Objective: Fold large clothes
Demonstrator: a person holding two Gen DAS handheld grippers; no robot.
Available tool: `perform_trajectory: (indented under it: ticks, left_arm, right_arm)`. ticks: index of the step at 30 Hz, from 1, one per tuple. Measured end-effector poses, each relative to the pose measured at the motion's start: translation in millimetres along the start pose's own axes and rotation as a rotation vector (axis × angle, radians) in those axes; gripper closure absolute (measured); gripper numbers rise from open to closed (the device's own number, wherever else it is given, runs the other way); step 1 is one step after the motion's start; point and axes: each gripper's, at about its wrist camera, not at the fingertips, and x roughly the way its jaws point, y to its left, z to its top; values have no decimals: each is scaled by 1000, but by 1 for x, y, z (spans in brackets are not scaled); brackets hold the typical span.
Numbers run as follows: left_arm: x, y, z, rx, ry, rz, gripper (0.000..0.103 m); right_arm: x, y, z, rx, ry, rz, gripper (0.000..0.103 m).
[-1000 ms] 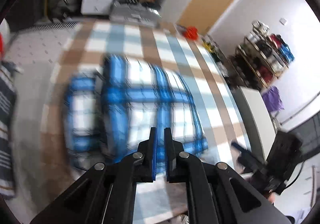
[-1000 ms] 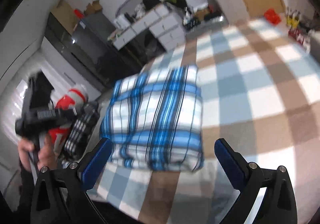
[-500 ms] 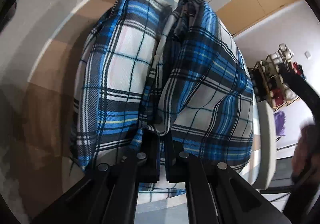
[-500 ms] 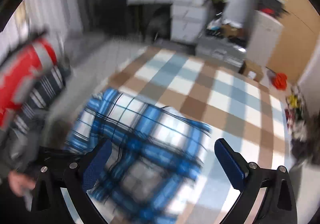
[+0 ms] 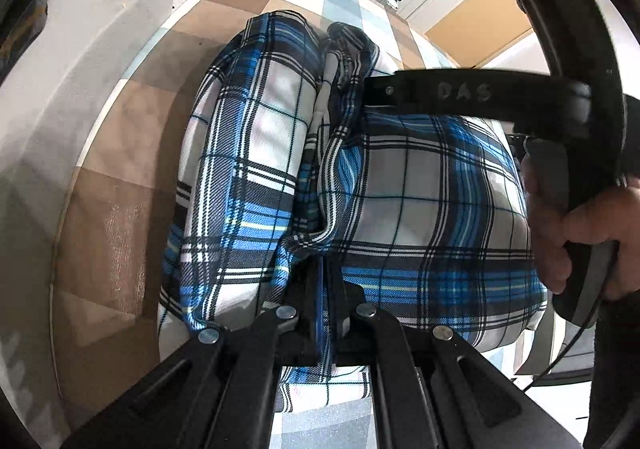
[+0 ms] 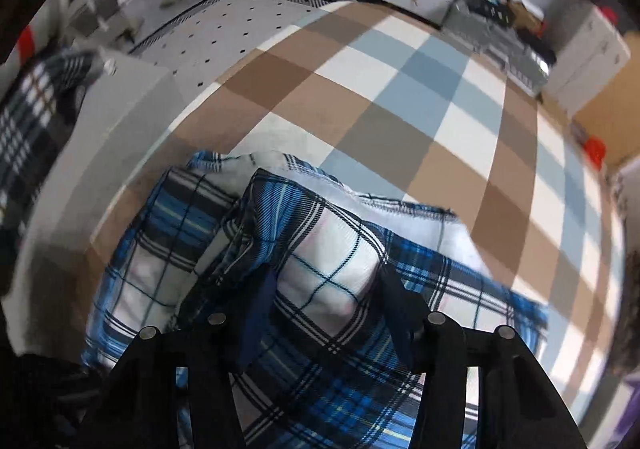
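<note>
A brown, white and pale-blue checked surface point(image 6: 400, 97) fills most of both views, and on it lies the folded blue plaid garment point(image 5: 420, 189), bunched into two humps near the surface's edge beside a grey cabinet point(image 5: 80, 69). The left gripper point(image 5: 326, 289) has its jaws pressed together on a fold of cloth at the near edge, between the humps. The right gripper point(image 6: 328, 289), held by a hand point(image 5: 580, 233), has just been closing, with a bulge of the plaid between its fingers and cloth against both.
</note>
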Motion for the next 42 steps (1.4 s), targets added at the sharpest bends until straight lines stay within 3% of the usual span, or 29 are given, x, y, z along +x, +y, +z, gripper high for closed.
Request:
perform_trajectory:
  ticks: [2, 4, 6, 9, 11, 14, 17, 18, 23, 25, 27, 28, 31, 33, 35, 37, 40, 42]
  left_arm:
    - [-3, -1, -5, 2, -4, -2, 103]
    - [-6, -1, -11, 2, -4, -8, 103]
    - [-7, -4, -16, -2, -3, -10, 103]
    - [-13, 1, -21, -8, -4, -9, 103]
    - [-14, 1, -23, -9, -5, -1, 103]
    - [-14, -3, -23, -16, -8, 12, 103]
    - [-12, -7, -25, -10, -12, 28, 103]
    - [-12, -10, -26, 1, -14, 41, 103]
    - [-32, -27, -32, 65, -46, 140, 102]
    - [-48, -34, -32, 94, -89, 123, 102]
    - [-64, -46, -31, 119, -108, 87, 102]
    - [-68, -54, -30, 140, -101, 75, 102]
    - [-65, -96, -23, 267, -53, 36, 102]
    - [-56, -119, -12, 330, -33, 3, 101]
    - [-36, -126, 9, 304, 4, 9, 101]
    - [-12, -116, 29, 213, 77, -40, 101]
    - [23, -86, 48, 56, 173, -16, 101]
    - [34, -67, 50, -18, 207, -54, 103]
  right_arm:
    - [-12, -8, 1, 25, -2, 48, 46]
    - [-34, -23, -5, 80, -38, 157, 37]
    - [-60, -41, -21, 153, -98, 247, 16]
    - [-92, -56, -53, 175, -148, 337, 15]
    - [-101, -58, -76, 172, -159, 454, 15]
    - [-79, -56, -103, 207, -81, 617, 15]
    - [-27, -57, -118, 307, -2, 578, 14]
    - [-17, -59, -121, 337, -22, 589, 14]
    - [-33, -66, -125, 414, -89, 657, 11]
    - [-60, -83, -136, 439, -173, 753, 10]
    - [-83, -105, -154, 471, -284, 757, 0]
    - [-90, -115, -163, 492, -322, 735, 0]
    - [-90, -139, -190, 562, -343, 771, 0]
    - [-83, -147, -212, 634, -347, 882, 0]
    - [-78, -147, -227, 669, -387, 1000, 0]
    - [-69, -136, -236, 681, -414, 1129, 0]
    - [-45, -118, -239, 700, -371, 1181, 0]
    - [-24, -109, -236, 707, -301, 1141, 0]
